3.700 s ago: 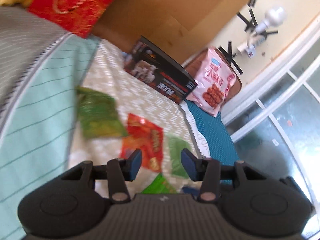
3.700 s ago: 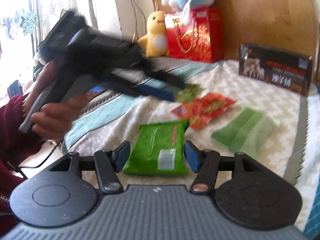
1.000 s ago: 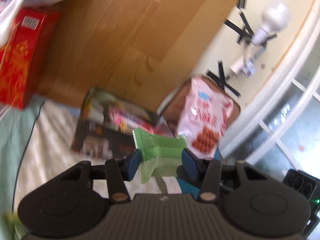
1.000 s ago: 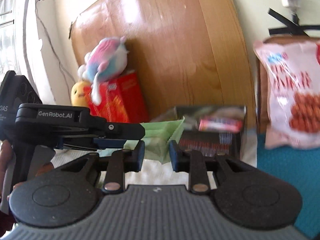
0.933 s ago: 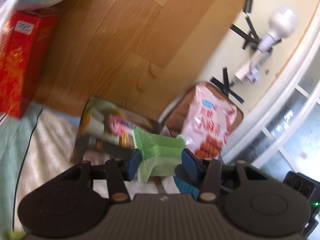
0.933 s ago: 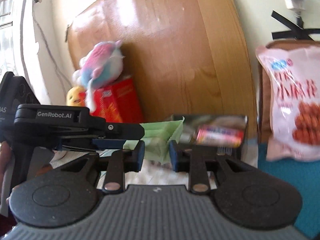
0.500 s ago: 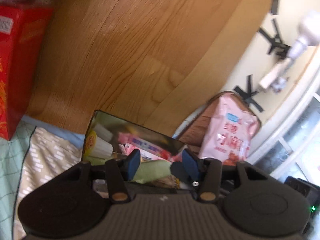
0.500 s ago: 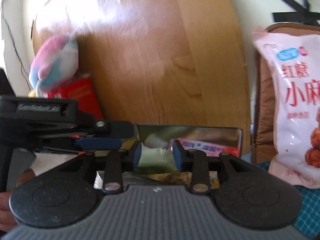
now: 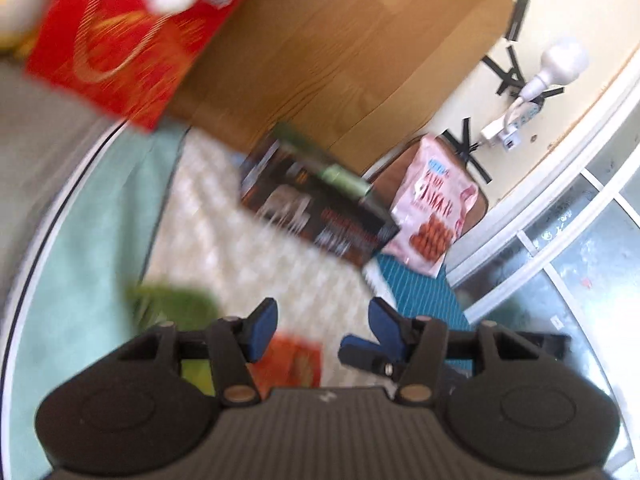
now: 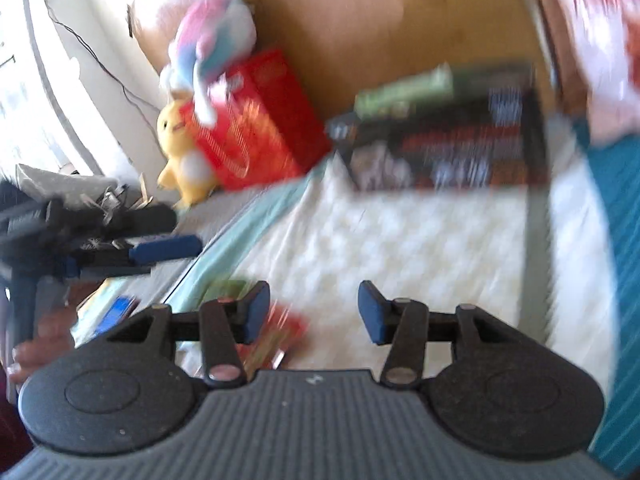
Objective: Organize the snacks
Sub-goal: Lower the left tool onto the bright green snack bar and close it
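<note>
Both frames are motion-blurred. The left gripper (image 9: 323, 322) has just been opening, its blue pads apart with nothing between them; the right gripper (image 10: 314, 312) has likewise just been widening and holds nothing. Ahead of both lies an open stretch of pale patterned quilt (image 10: 400, 248), soft and wrinkled, bounded at twelve o'clock by one dark rectangular carton (image 9: 320, 212) standing against the smooth wooden headboard (image 9: 340, 48). One pale green packet (image 10: 404, 90) rests in the carton's open top. Loose on the quilt, one green snack bag (image 9: 172, 304) lies at nine o'clock of the left gripper and one glossy orange-red bag (image 9: 296, 364) just below its pads. One pink bag (image 9: 432, 208) leans at two o'clock.
</note>
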Demonstrator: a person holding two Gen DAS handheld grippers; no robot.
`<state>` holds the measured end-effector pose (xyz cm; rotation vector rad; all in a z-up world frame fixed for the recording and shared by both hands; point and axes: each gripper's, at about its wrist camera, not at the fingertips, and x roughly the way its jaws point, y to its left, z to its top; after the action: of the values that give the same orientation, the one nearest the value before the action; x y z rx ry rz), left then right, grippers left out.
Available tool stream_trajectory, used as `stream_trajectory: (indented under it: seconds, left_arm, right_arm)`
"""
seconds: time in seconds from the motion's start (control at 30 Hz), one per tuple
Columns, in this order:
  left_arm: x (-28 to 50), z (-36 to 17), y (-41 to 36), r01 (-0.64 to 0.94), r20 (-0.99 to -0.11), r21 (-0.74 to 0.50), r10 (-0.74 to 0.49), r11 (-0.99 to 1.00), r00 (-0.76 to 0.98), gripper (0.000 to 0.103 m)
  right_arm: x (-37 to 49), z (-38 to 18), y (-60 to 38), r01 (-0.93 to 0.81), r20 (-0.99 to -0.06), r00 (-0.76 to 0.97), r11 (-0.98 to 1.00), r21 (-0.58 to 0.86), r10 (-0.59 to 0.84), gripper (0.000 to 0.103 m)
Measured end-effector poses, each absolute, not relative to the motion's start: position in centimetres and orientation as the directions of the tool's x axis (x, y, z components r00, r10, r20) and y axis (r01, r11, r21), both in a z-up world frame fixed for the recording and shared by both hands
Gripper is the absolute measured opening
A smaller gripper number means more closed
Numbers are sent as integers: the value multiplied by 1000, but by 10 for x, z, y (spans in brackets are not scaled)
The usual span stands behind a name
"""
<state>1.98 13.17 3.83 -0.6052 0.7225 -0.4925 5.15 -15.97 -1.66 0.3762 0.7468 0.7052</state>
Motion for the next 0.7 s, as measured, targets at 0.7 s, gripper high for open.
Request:
stream_trajectory:
  seconds: [0.7]
  left_arm:
    - [-60, -2, 103, 275, -496, -671, -693, 688, 523, 51]
  right_arm:
    - [-81, -7, -144, -809, -578, 418, 577, 115, 701, 71]
